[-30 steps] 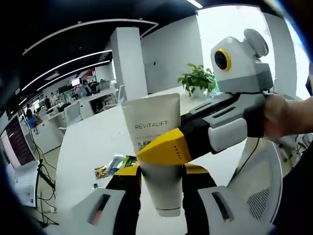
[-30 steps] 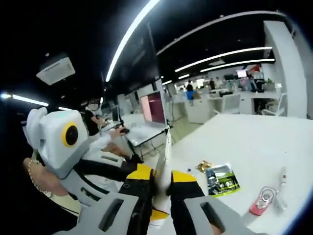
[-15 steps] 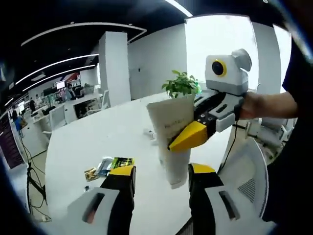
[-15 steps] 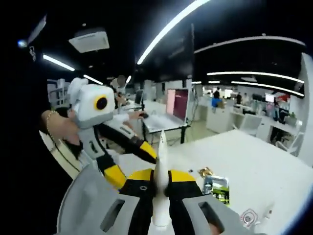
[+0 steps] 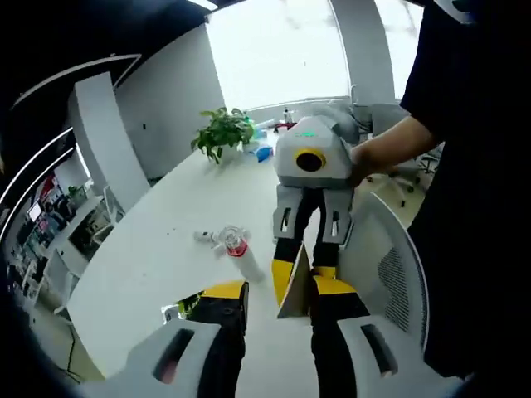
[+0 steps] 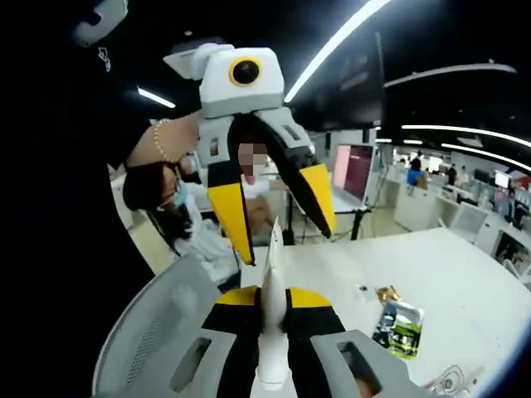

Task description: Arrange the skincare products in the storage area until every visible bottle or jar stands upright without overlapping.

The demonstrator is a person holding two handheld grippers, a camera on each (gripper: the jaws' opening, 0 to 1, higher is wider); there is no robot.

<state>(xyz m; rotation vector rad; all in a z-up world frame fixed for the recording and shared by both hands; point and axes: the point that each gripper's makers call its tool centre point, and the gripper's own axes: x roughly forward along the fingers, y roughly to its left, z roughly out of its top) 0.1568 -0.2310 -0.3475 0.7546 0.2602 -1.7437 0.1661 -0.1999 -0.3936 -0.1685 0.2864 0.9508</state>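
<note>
A white cream tube [image 6: 271,274] stands edge-on between my right gripper's [image 6: 272,295] jaws, which are shut on it. In the left gripper view the same tube [image 5: 294,303] appears as a thin beige edge held by the right gripper [image 5: 299,286], which points toward the camera. My left gripper [image 5: 278,287] is open, its jaws on either side of the tube and apart from it. From the right gripper view, the left gripper [image 6: 288,247] faces me with its yellow fingers spread wide above the tube's tip. A small bottle with a red cap [image 5: 235,243] lies on the white table [image 5: 158,257].
A potted plant [image 5: 222,130] stands at the table's far end. A printed leaflet [image 6: 399,324] lies on the table [image 6: 448,282]. A grey mesh chair [image 5: 393,274] sits under the grippers. A person's dark sleeve [image 5: 465,166] fills the right side.
My left gripper has let go of the tube and drawn back open. The right gripper keeps hold of the tube. Both views have swung round.
</note>
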